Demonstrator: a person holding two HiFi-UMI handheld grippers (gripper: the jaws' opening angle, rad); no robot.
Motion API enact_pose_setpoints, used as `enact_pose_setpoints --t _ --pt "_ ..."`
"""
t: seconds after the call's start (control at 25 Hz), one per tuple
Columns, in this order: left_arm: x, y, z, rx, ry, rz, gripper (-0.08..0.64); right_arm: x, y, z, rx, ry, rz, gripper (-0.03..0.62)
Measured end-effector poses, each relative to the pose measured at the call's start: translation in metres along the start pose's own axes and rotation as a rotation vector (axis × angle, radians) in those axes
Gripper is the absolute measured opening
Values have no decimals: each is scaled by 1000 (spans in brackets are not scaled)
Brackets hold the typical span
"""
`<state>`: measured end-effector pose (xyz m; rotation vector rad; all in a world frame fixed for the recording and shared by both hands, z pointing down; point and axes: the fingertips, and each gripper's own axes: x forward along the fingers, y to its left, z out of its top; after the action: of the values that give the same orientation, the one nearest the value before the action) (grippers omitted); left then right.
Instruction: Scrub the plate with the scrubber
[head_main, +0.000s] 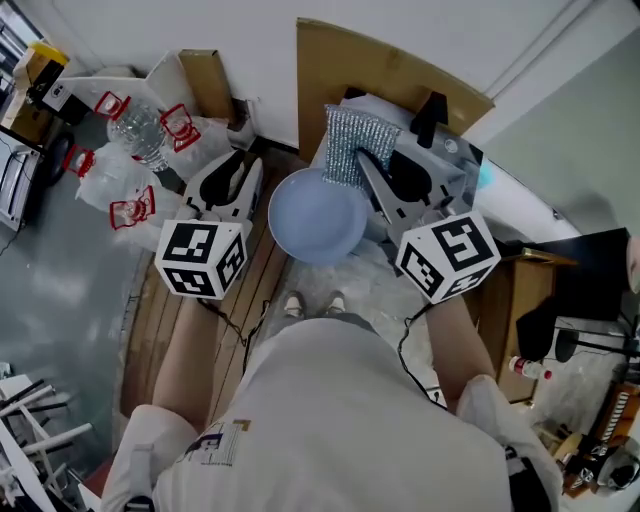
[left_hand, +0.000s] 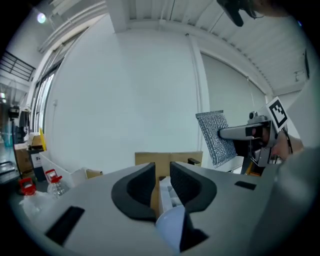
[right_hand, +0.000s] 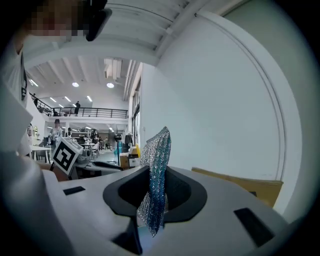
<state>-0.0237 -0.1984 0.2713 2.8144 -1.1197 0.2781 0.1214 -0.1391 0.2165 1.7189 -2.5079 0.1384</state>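
The left gripper pinches the rim of a round, pale blue plate. Its two black fingers sit close together, with the edge of the plate deep between them. The plate hangs in the air in front of the person, high above the floor, so this grip is all that holds it.

The right gripper pinches a flat, shiny silver scrubber. Its fingers squeeze the bottom part, and the rest stands up above them. From the head view, the scrubber is right by the far edge of the plate. I cannot tell if the two touch.

A big sheet of brown cardboard leans on the white wall behind.

It looks like both things are picked up and ready, but the rubbing is not yet under way. Next, the scrubber needs to go flat on the face of the plate and rub back and forth. The left gripper must hold tight so the plate does not slip or tip.
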Motion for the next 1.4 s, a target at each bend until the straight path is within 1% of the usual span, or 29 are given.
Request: enact_pose_setpoints --t 0.16,0.2,0.32,0.36,0.56,0.64,0.76,0.92,1.04,1.12,1.4 --pt "-22 -11 40 71 -84 -8 72 -23 9 33 -32 -80 10 103" --pt "-27 -14 48 75 -103 -13 69 -28 10 39 -36 -102 14 103" --pt "-39 -22 71 52 -157 -41 63 -44 12 57 -34 -169 16 103" --pt "-43 -25 78 58 -172 -42 61 -49 12 63 -34 -188 12 103" --pt "-65 -39 104 145 -238 -15 43 -78 14 86 -38 -263 -10 103" --pt "-71 -46 111 151 -261 -18 40 -87 17 92 -39 -283 1 103" --pt "-78 -53 117 161 -284 -21 34 -98 21 98 -37 -299 14 103" --pt "-86 -61 116 201 -290 -21 28 -109 30 97 -43 -300 20 103" --pt "-90 -69 113 207 -284 -43 28 -114 34 94 -48 -279 20 103" --pt "-92 -73 111 207 -278 -53 26 -117 37 95 -68 -266 15 103" --pt "-98 -74 101 216 -251 -48 25 -126 43 95 -81 -260 16 103"
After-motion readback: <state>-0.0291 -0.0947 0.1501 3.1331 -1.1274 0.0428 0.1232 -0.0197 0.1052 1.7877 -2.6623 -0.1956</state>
